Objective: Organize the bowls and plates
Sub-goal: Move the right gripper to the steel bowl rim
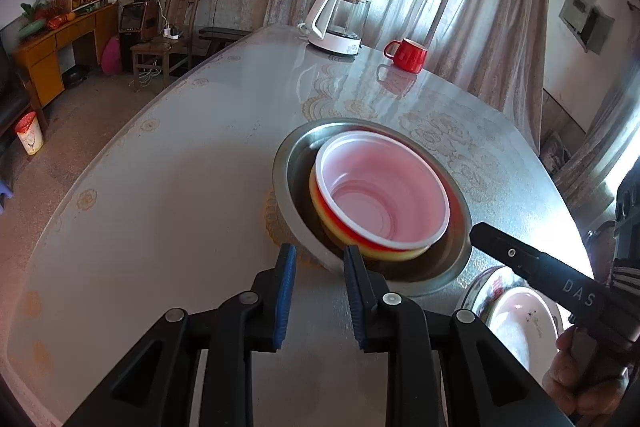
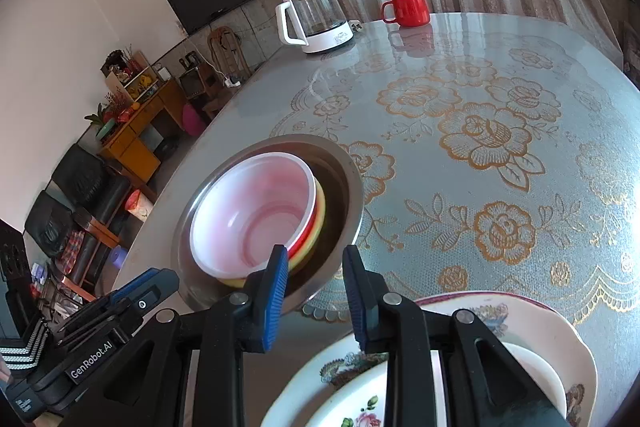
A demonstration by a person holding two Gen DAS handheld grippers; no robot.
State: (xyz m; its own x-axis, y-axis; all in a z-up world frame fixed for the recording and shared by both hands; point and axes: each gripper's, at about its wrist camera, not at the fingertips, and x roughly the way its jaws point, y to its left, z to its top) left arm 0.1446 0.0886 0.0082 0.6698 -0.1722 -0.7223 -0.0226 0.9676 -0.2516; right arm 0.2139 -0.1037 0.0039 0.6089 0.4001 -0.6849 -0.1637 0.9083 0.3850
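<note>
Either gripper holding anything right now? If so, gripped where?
Nothing held. Left gripper and right gripper both have bare gaps between their fingers, near the steel bowl.

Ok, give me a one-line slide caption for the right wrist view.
Right gripper, jaws apart and empty, above floral plates, facing nested plastic bowls in a steel basin.

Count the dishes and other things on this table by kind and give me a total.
Bowls: 4, steel basin, white bowl, red bowl, yellow bowl, all nested
Floral plates: at least 2, stacked
Kettle: 1
Red mug: 1
Total: at least 8
</note>
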